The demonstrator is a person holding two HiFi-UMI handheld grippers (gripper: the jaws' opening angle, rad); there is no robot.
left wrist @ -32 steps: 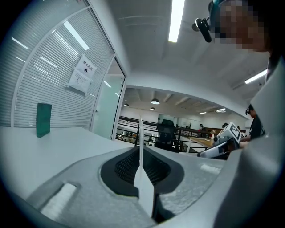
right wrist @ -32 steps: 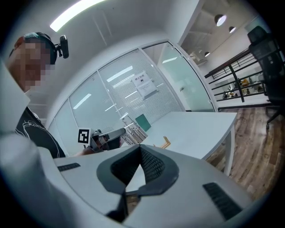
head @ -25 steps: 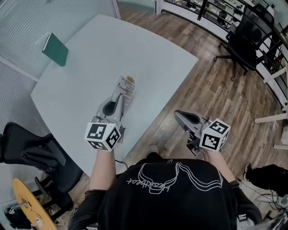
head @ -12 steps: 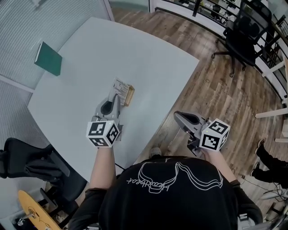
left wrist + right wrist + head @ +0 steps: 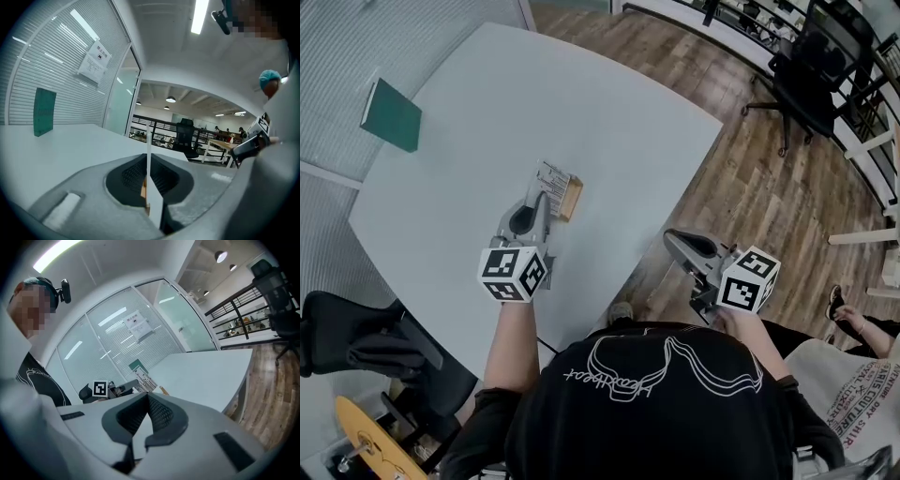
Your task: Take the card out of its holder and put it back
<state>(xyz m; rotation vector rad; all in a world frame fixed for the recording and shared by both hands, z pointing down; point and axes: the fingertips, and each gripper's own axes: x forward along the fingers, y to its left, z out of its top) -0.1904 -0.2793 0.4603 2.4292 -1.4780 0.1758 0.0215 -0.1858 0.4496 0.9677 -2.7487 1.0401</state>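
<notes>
Jaws of the left gripper (image 5: 149, 161) clench the card (image 5: 148, 136) edge-on above the counter (image 5: 609, 112), holder (image 5: 571, 198) at its four o'clock. The right gripper (image 5: 146, 413) is closed, empty. The card seems thin, light, bendy: pinch near an edge.

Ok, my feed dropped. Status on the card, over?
Left gripper shut on card. Right gripper shut, empty, beyond the table edge. Card against wooden holder, seated or not unclear. Green book far off, not in the way.
</notes>
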